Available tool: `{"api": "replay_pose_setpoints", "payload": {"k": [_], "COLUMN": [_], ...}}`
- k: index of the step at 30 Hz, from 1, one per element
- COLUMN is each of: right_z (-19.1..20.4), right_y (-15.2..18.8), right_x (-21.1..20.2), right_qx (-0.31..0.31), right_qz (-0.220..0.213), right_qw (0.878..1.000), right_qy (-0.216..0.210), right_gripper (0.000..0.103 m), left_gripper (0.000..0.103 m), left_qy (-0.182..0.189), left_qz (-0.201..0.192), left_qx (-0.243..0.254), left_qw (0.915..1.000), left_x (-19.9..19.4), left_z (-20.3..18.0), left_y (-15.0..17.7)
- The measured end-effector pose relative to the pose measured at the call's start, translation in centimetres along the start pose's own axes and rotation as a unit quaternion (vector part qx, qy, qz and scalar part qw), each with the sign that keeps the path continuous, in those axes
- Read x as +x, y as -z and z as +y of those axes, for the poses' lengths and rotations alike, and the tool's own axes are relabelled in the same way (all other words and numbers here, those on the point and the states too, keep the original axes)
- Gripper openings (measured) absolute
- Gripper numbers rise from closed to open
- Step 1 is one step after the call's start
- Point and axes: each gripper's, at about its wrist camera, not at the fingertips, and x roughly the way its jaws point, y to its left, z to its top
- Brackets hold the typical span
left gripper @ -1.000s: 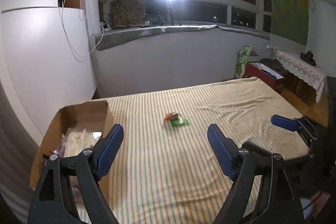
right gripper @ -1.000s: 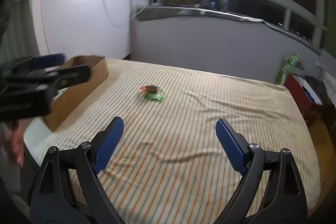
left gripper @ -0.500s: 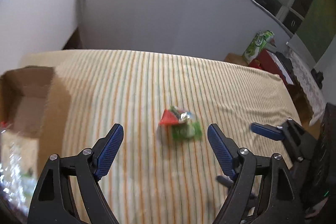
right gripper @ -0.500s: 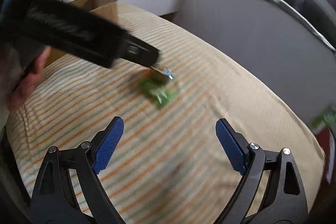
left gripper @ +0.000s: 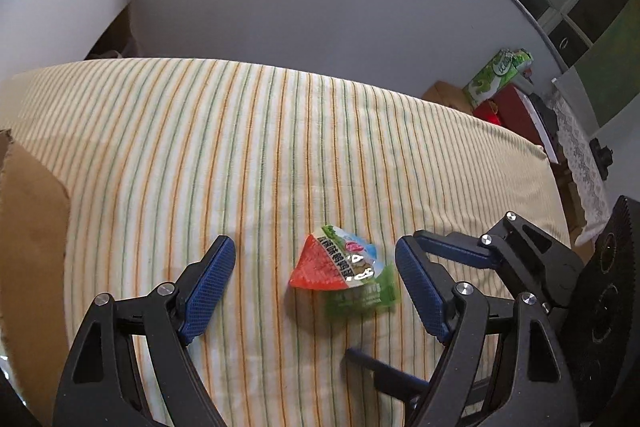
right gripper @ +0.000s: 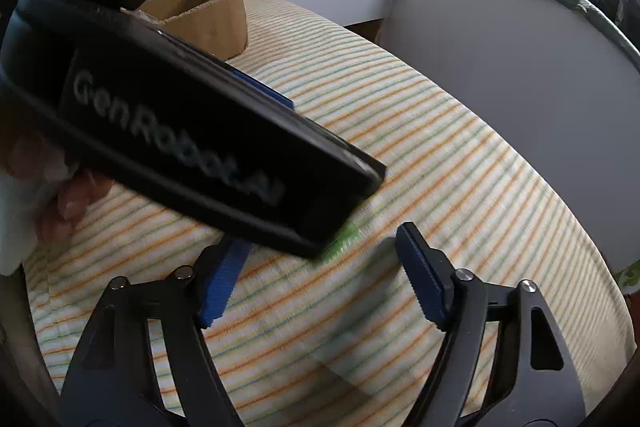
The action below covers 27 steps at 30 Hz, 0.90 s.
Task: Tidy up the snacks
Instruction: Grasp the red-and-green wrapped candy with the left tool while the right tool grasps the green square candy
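Observation:
A red triangular snack packet lies on top of a green snack packet on the striped bedspread. My left gripper is open and low over them, a blue pad on each side. My right gripper is open just to the right of it; one of its fingers shows in the left wrist view. In the right wrist view the left gripper's black body hides the snacks, apart from a sliver of the green packet. The cardboard box stands at the bed's far left.
A grey low wall runs behind the bed. A green bag and a red box sit on the floor at the right. A lace-covered table stands beyond them. The box's brown flap lies left of my left gripper.
Both grippers have moved forward and down to the snacks. The packets now lie between my left gripper's pads. The left gripper's body now blocks the right wrist view.

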Motion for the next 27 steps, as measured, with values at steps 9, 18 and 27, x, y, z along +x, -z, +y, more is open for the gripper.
{"api": "replay_pose_setpoints", "payload": {"k": [9, 18, 27], "right_z": [1.1, 2.2, 2.9], "right_y": [-1.9, -2.1, -0.1], "right_x": [0.5, -0.2, -1.4], "right_qx": [0.004, 0.016, 0.043], "right_qz": [0.013, 0.028, 0.013], "right_qw": [1.000, 0.999, 0.999], "right_qy": [-0.020, -0.010, 0.013], "right_gripper": [0.039, 0.024, 0.024], "left_gripper": [0.069, 0.031, 0.031], "left_qy": [-0.032, -0.057, -0.044], "left_qz": [-0.026, -0.042, -0.054], "left_qx": [0.050, 0.092, 0.081], "left_qw": [0.9979, 0.9933, 0.9943], "left_x": [0.7, 0.9, 0.0], "left_z": [-1.3, -1.4, -0.8], "left_y": [0.0, 0.2, 0.7]}}
